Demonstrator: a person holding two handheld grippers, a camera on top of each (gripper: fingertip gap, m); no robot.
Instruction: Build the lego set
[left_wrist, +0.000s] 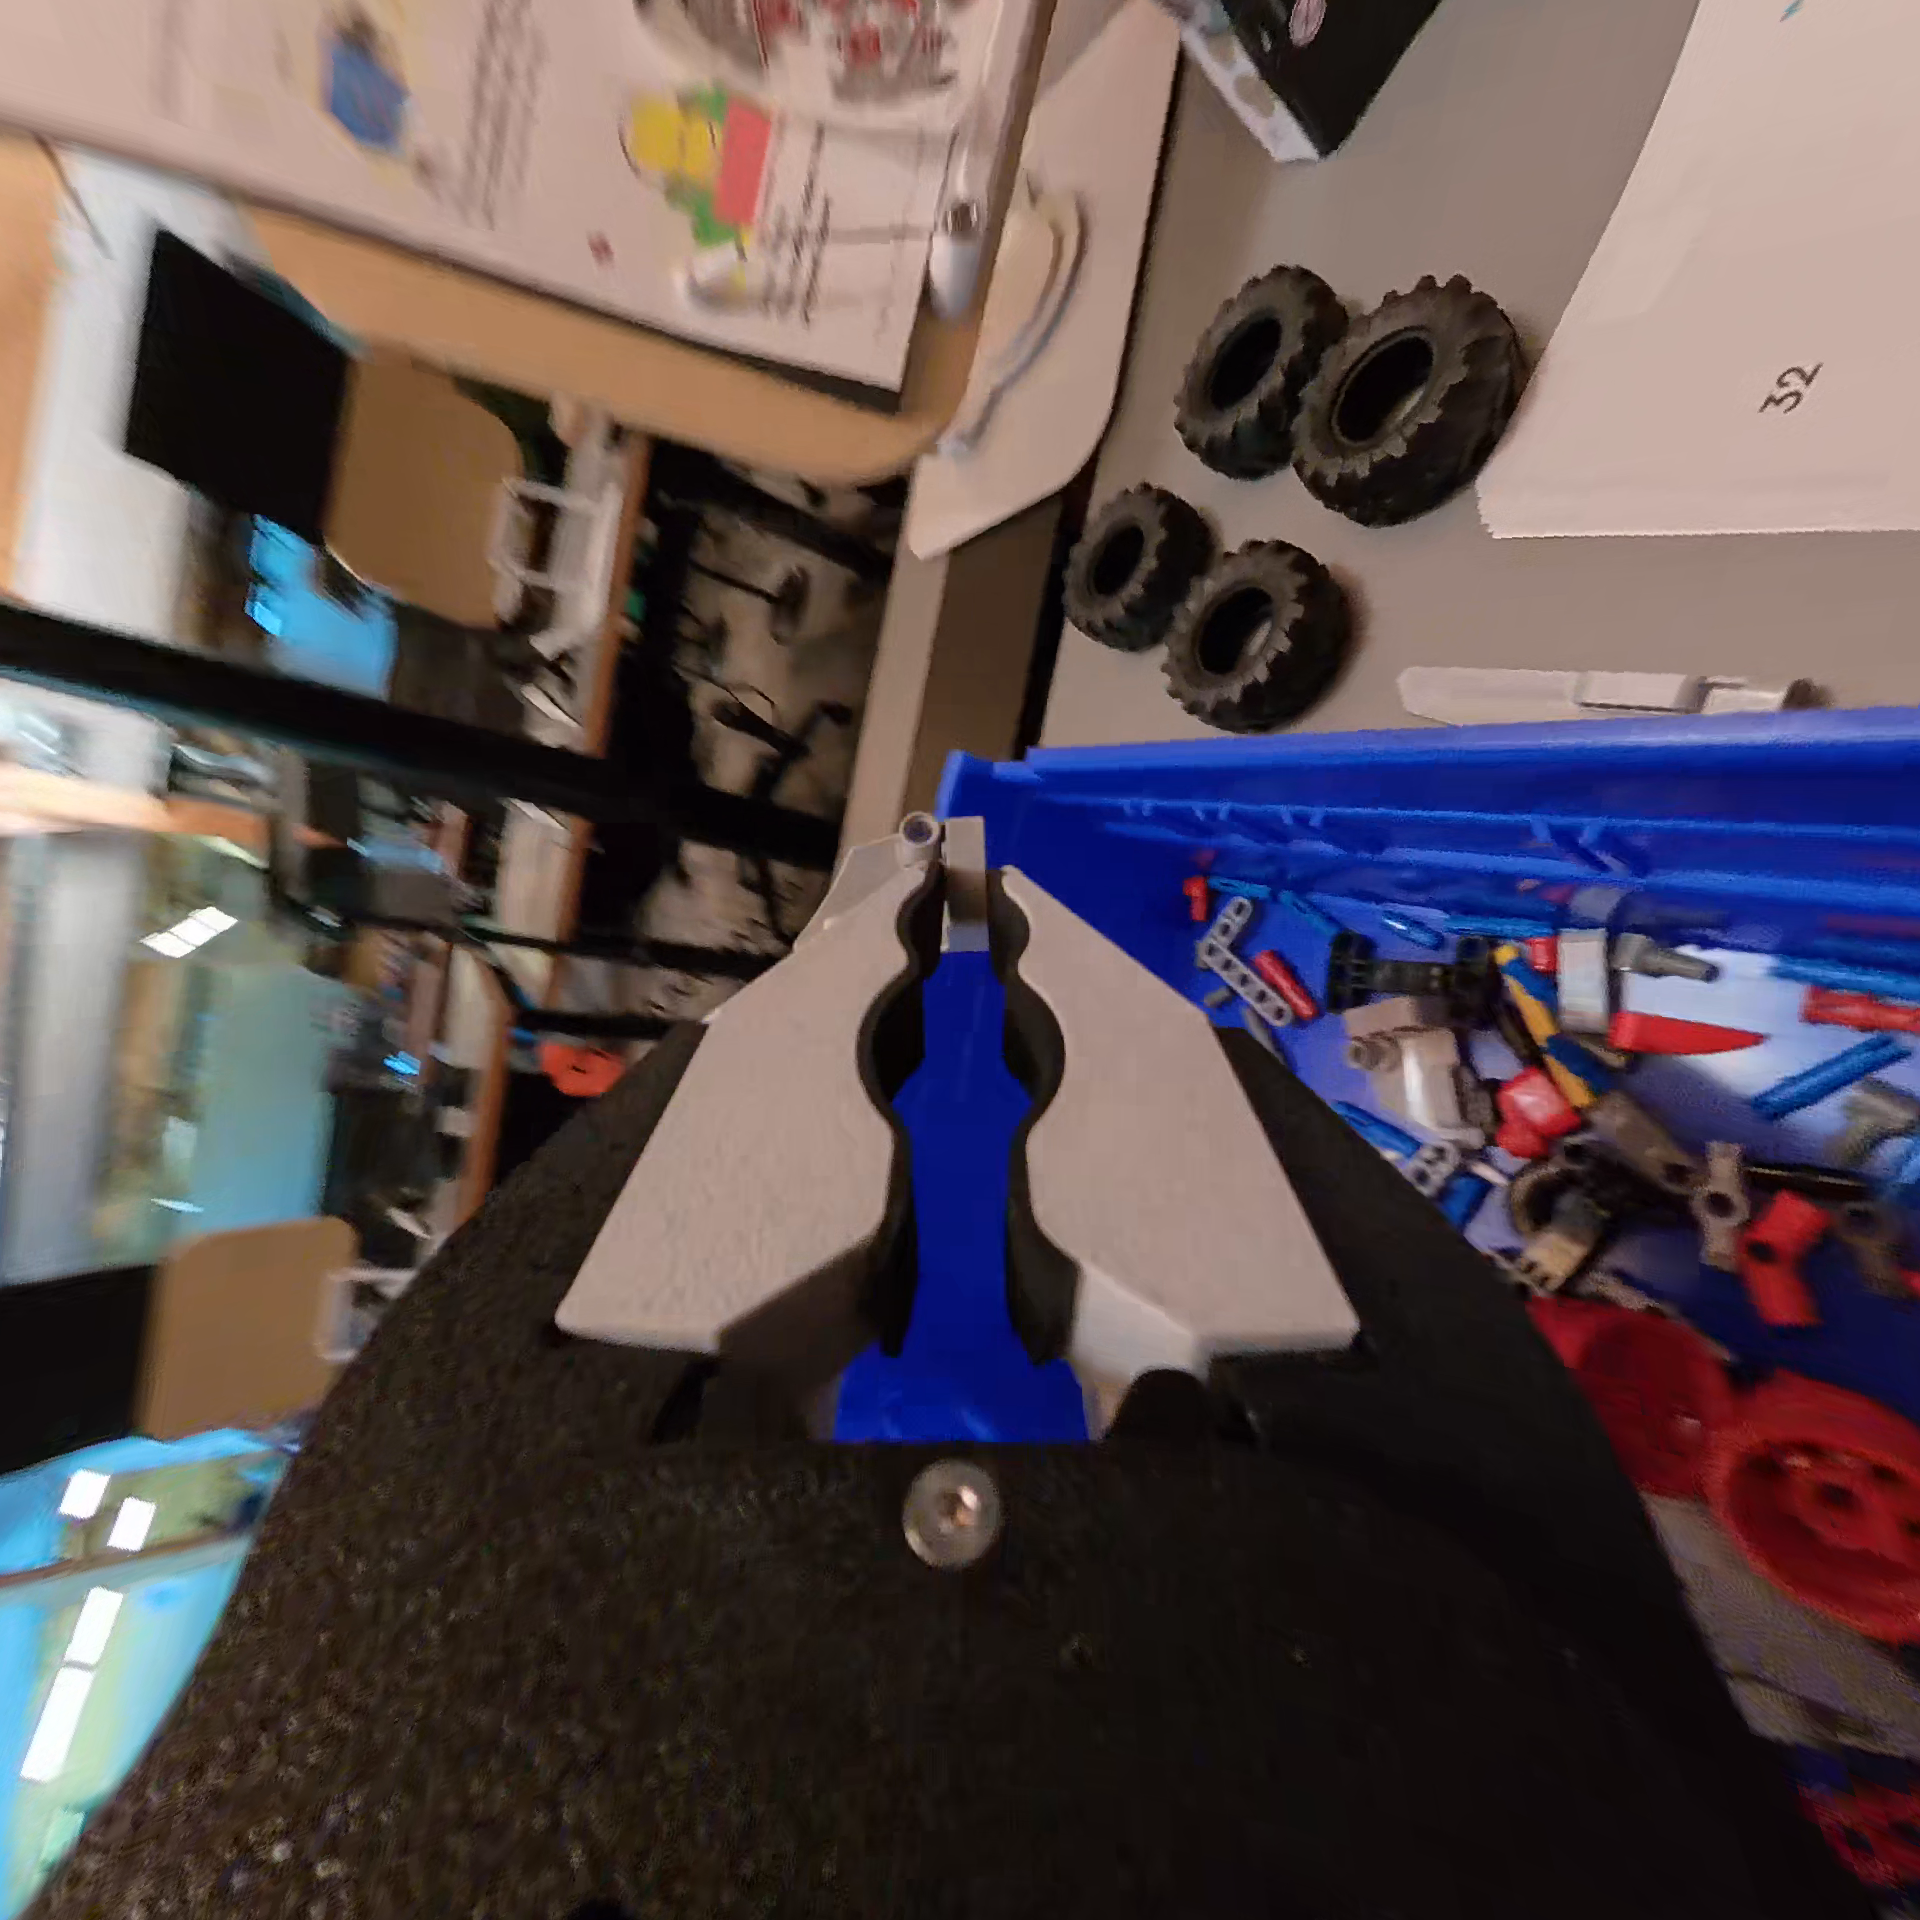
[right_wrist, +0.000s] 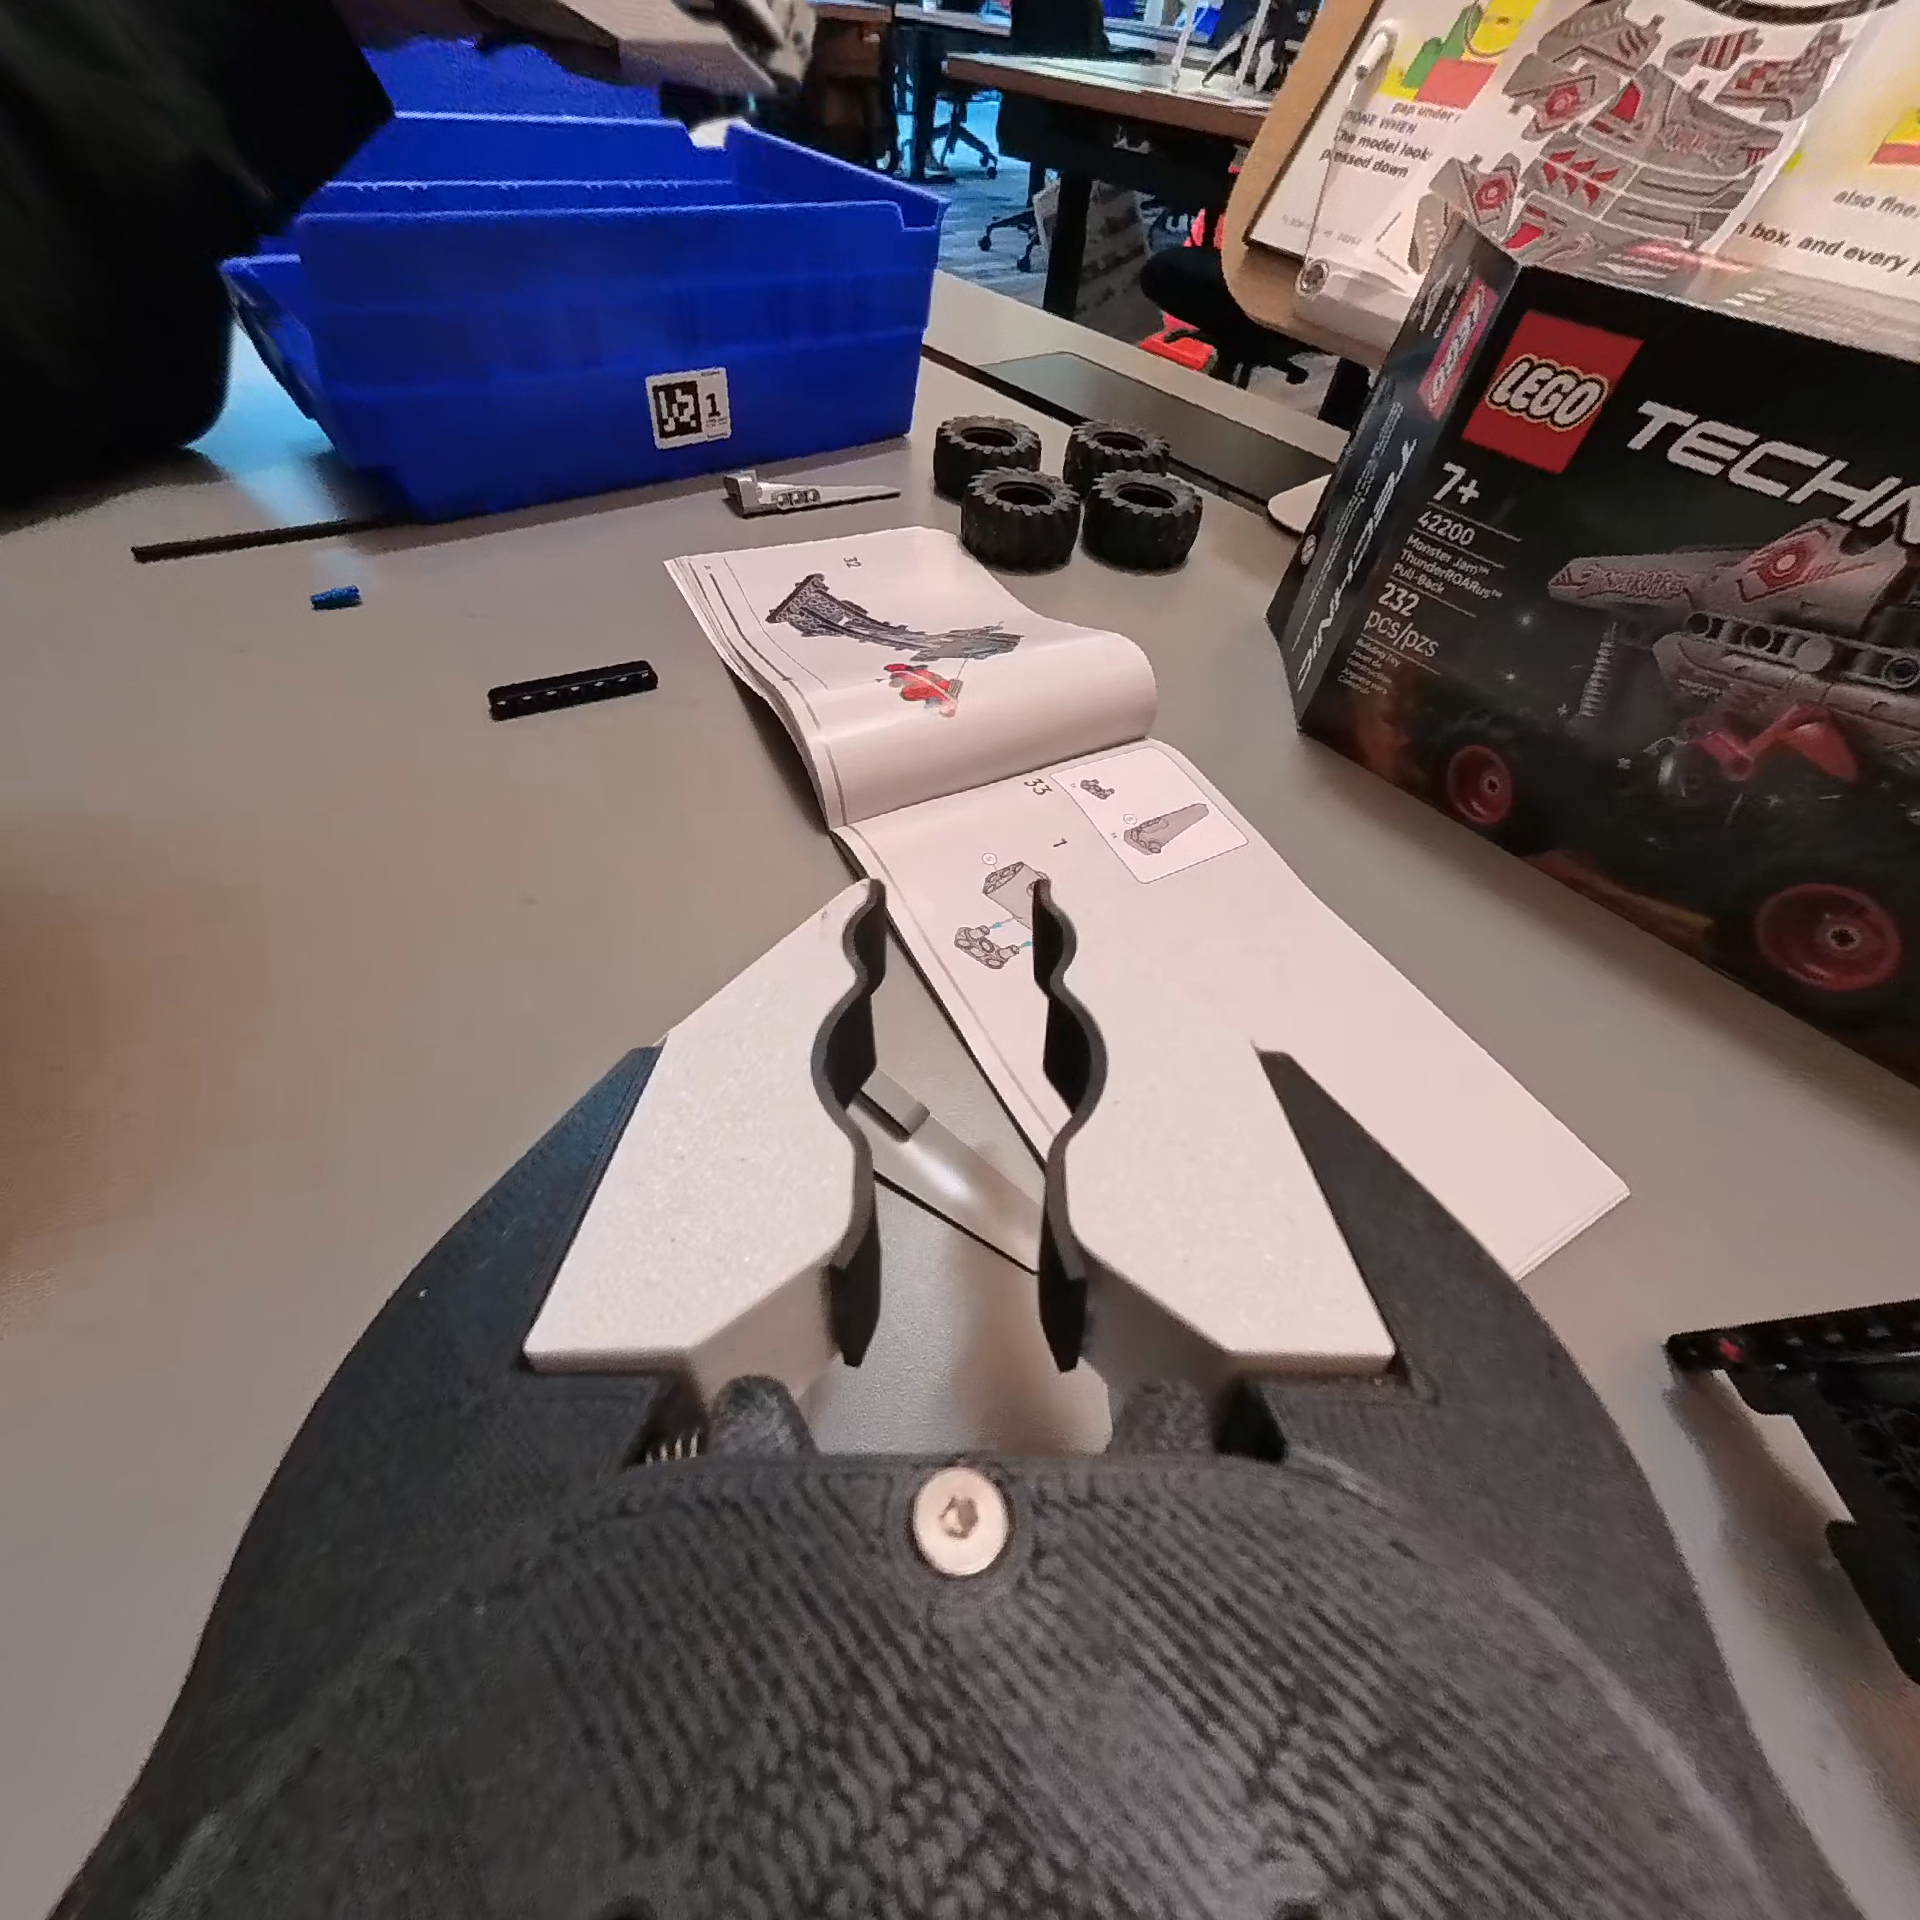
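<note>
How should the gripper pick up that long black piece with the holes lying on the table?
Grip the black beam across its narrow width near the middle, coming straight down from above. It lies flat on the grey table with bare space around it, so its long sides are free for the open right gripper.

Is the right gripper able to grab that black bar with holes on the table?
Probably yes. The right gripper has open, empty jaws, and the black plastic beam with holes lies alone on bare grey tabletop, ahead and leftward, nothing between them.
</note>
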